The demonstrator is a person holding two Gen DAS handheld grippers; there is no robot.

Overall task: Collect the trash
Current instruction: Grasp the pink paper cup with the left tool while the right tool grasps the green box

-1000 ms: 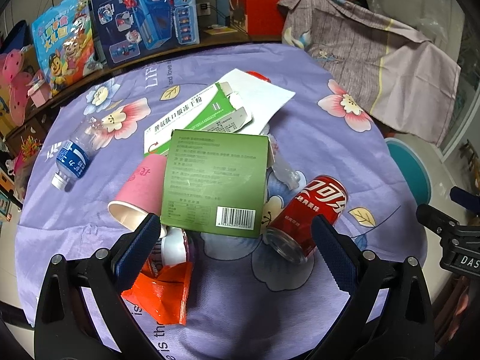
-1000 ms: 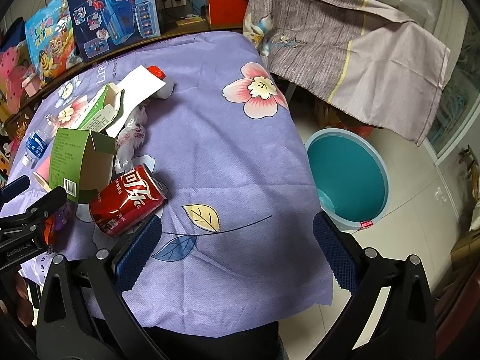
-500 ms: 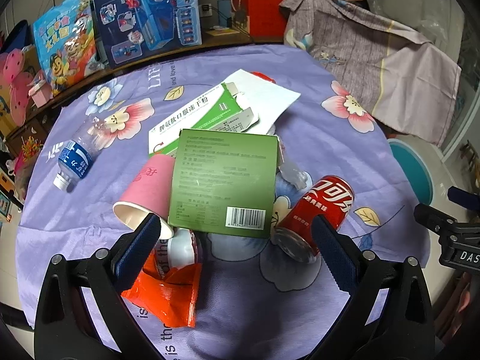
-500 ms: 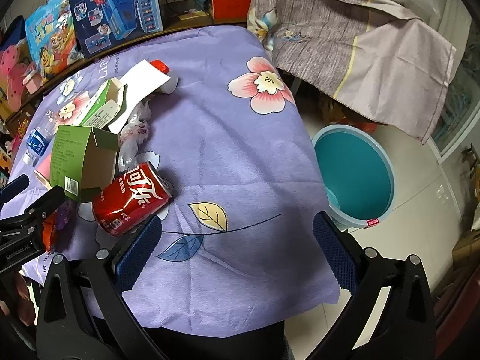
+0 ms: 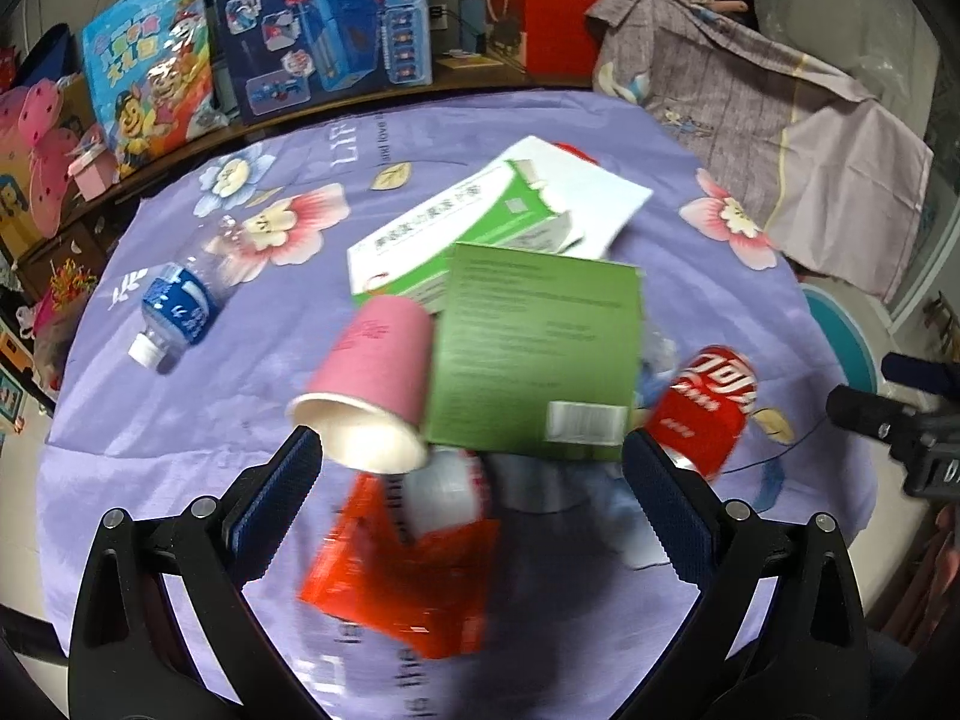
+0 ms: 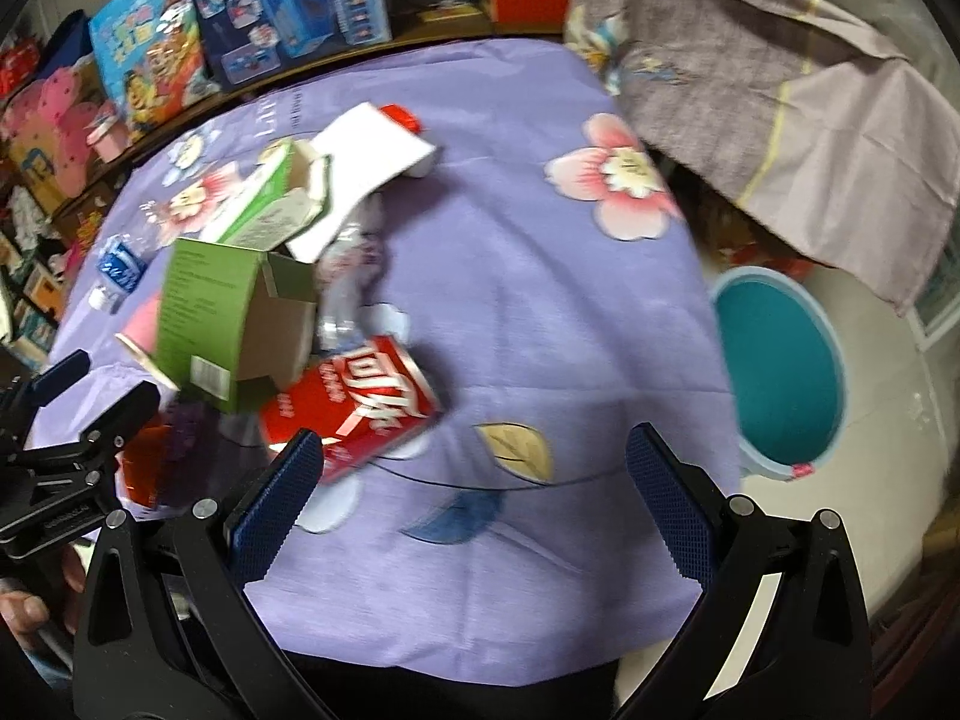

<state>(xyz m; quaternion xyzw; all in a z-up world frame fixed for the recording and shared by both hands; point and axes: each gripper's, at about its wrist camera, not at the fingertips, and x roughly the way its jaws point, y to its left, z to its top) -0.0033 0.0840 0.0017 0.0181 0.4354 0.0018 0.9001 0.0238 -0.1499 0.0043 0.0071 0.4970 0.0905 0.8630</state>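
Trash lies piled on a purple flowered tablecloth (image 5: 180,420). In the left wrist view I see a dark green carton (image 5: 534,354), a pink paper cup (image 5: 375,378) on its side, a red wrapper (image 5: 408,582), a red cola can (image 5: 705,408), a green-and-white box (image 5: 456,234), white paper (image 5: 600,198) and a small water bottle (image 5: 180,312). My left gripper (image 5: 471,501) hangs open just above the wrapper and cup. In the right wrist view my right gripper (image 6: 474,498) is open over bare cloth, its left finger beside the cola can (image 6: 354,402). A teal bin (image 6: 780,366) stands on the floor.
Toy boxes (image 5: 324,18) and a red box (image 5: 540,6) line the shelf behind the table. A grey striped cloth (image 6: 780,78) drapes over furniture at the right. A hand (image 6: 27,618) holds the left gripper at the right wrist view's lower left edge.
Both grippers have moved forward and lower toward the pile; the trash looks larger and blurred. The left gripper has shifted left, so cup and wrapper sit between its fingers. Nothing was picked up.
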